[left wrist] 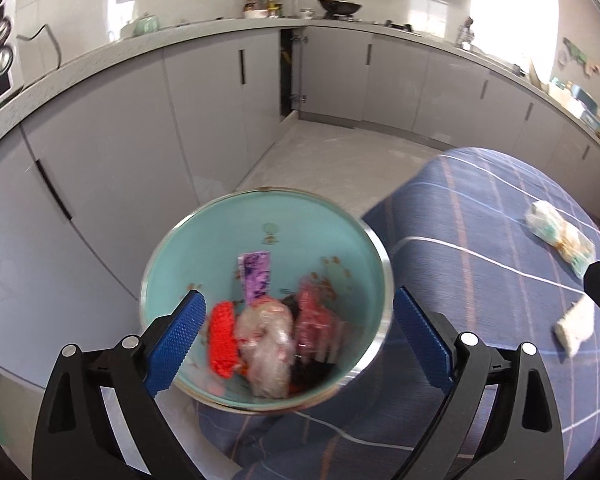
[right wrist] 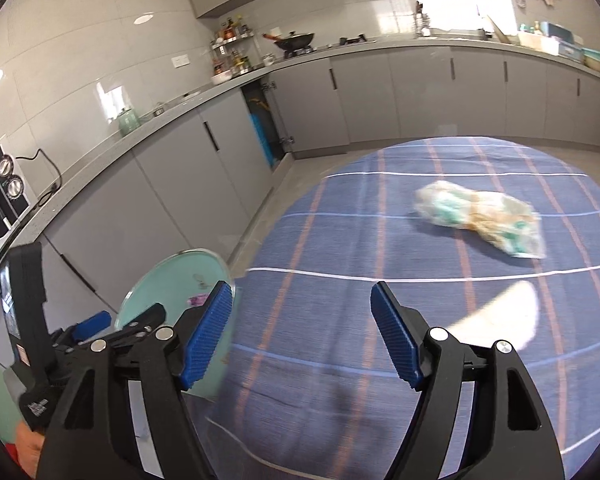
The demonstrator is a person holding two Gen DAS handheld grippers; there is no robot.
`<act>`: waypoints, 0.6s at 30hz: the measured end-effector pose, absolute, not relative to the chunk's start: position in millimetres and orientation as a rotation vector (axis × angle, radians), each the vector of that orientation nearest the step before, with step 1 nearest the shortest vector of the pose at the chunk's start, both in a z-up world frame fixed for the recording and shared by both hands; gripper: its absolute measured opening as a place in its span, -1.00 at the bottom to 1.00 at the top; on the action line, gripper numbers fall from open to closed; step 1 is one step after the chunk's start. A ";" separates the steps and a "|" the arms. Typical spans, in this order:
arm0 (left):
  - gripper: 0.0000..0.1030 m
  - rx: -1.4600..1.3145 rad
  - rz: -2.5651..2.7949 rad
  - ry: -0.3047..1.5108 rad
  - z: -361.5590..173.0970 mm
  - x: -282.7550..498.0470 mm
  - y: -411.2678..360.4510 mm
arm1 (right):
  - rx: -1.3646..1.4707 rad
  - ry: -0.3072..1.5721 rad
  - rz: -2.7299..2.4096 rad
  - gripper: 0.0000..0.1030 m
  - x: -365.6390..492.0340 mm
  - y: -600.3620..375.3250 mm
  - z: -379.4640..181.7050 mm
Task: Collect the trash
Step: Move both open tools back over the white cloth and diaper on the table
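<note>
Grey kitchen cabinets point(left wrist: 220, 92) run along the far wall under a long counter, and a round table covered by a blue plaid cloth point(right wrist: 380, 240) fills the near right of the scene. At the table's left edge sits a bowl point(left wrist: 300, 216) with a turquoise inside and a steel rim; it holds a heap of trash: a purple packet point(left wrist: 256, 276), a red wrapper point(left wrist: 222, 340), a crumpled clear plastic bag point(left wrist: 268, 344) and a pink wrapper point(left wrist: 314, 320). The left gripper point(left wrist: 298, 338) hovers over this bowl with its blue-padded fingers point(left wrist: 176, 344) spread wide to either side of the heap, touching none of it. The right gripper point(right wrist: 300, 336) hangs over bare cloth just right of the bowl, its fingers point(right wrist: 396, 340) well apart with nothing between them. Farther right on the cloth lies a crumpled plastic bag with green and tan print point(right wrist: 480, 220), and nearer, close beside the right gripper's right finger, a blurred white piece of trash point(right wrist: 504, 316); both lie well apart from the bowl. On the far counter stand a wok point(right wrist: 296, 40) and a rack of bottles point(right wrist: 232, 52), and a microwave point(right wrist: 0, 196) stands at the far left.
</note>
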State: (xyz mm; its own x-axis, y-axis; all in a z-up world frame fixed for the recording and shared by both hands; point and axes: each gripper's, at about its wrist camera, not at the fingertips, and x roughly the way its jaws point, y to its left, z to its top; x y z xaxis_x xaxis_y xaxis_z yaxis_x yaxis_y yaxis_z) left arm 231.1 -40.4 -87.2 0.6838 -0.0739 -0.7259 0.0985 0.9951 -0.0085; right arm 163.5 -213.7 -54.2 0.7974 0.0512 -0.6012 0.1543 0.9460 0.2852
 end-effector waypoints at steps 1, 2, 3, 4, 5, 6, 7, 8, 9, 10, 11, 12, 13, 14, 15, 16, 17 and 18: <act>0.81 0.036 -0.107 0.811 -86.4 228.6 -46.2 | 0.333 0.646 -0.072 0.39 158.1 -221.7 -54.5; 0.81 0.040 -0.120 0.811 -85.7 226.0 -52.2 | 0.338 0.644 -0.087 0.39 151.9 -230.4 -55.1; 0.81 0.047 -0.135 0.808 -84.4 222.7 -60.9 | 0.343 0.643 -0.098 0.39 148.3 -237.2 -55.6; 0.81 0.054 -0.146 0.806 -83.9 220.1 -67.5 | 0.349 0.641 -0.112 0.39 142.7 -244.9 -56.6; 0.81 0.064 -0.165 0.805 -83.5 216.8 -77.0 | 0.355 0.639 -0.133 0.39 136.1 -255.0 -57.6; 0.81 0.070 -0.178 0.804 -83.7 214.1 -83.2 | 0.361 0.637 -0.154 0.39 130.0 -264.7 -58.7; 0.81 0.075 -0.194 0.803 -83.6 211.2 -90.4 | 0.367 0.637 -0.168 0.39 126.2 -271.4 -59.6; 0.81 0.082 -0.214 0.802 -83.6 207.7 -99.6 | 0.374 0.637 -0.188 0.39 120.2 -281.5 -61.1; 0.81 0.087 -0.228 0.802 -83.8 205.5 -105.2 | 0.382 0.635 -0.208 0.39 114.5 -291.0 -62.3; 0.81 0.096 -0.245 0.801 -84.3 202.7 -112.6 | 0.385 0.635 -0.221 0.39 111.3 -297.2 -62.9; 0.81 0.107 -0.260 0.800 -84.3 199.4 -120.0 | 0.390 0.634 -0.242 0.39 105.4 -306.8 -64.4; 0.81 0.125 -0.275 0.797 -84.5 195.9 -129.5 | 0.396 0.633 -0.257 0.39 101.0 -313.9 -65.6; 0.81 0.138 -0.285 0.795 -84.6 193.5 -135.9 | 0.402 0.632 -0.269 0.39 96.8 -321.3 -66.7; 0.81 0.149 -0.294 0.792 -83.8 192.3 -142.0 | 0.408 0.631 -0.284 0.39 92.0 -328.7 -68.1; 0.81 0.163 -0.307 0.789 -83.6 189.6 -150.0 | 0.413 0.631 -0.298 0.39 87.6 -335.6 -69.4; 0.81 0.170 -0.317 0.788 -83.4 187.8 -155.7 | 0.416 0.631 -0.307 0.39 84.7 -341.4 -70.2; 0.81 0.175 -0.327 0.787 -83.1 185.6 -161.7 | 0.422 0.631 -0.320 0.39 80.6 -349.9 -72.2; 0.81 0.179 -0.342 0.789 -82.7 183.9 -168.5 | 0.426 0.631 -0.328 0.39 77.2 -354.7 -73.2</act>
State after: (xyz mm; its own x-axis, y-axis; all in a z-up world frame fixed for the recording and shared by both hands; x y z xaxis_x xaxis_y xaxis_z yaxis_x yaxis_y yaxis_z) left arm 183.9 -168.5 -82.7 0.6536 -0.2337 -0.7198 0.3660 0.9301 0.0304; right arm 77.2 -354.7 -73.2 0.7613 -0.1648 -0.6271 0.4186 0.8635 0.2812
